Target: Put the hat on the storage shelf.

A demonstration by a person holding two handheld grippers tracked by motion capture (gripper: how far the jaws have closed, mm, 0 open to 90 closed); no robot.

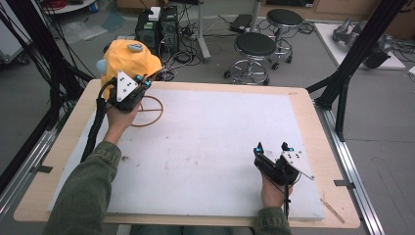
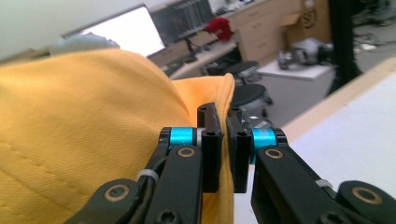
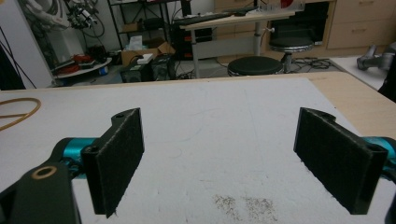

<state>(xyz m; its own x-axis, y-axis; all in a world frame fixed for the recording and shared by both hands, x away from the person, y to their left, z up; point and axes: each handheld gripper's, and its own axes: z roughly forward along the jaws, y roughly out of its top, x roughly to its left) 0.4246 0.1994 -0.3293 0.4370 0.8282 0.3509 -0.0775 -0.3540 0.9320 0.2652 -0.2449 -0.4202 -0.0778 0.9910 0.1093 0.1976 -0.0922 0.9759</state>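
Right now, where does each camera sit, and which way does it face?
High view: above the person's side of the table, looking forward and down; both forearms, left tongs on the yellow cap, right tongs.
Left gripper view: on the left tongs, looking along jaws shut on the cap's edge.
Right gripper view: on the right tongs, jaws wide apart, facing across the white mat.
Shared: high and right gripper views both show the wooden ring.
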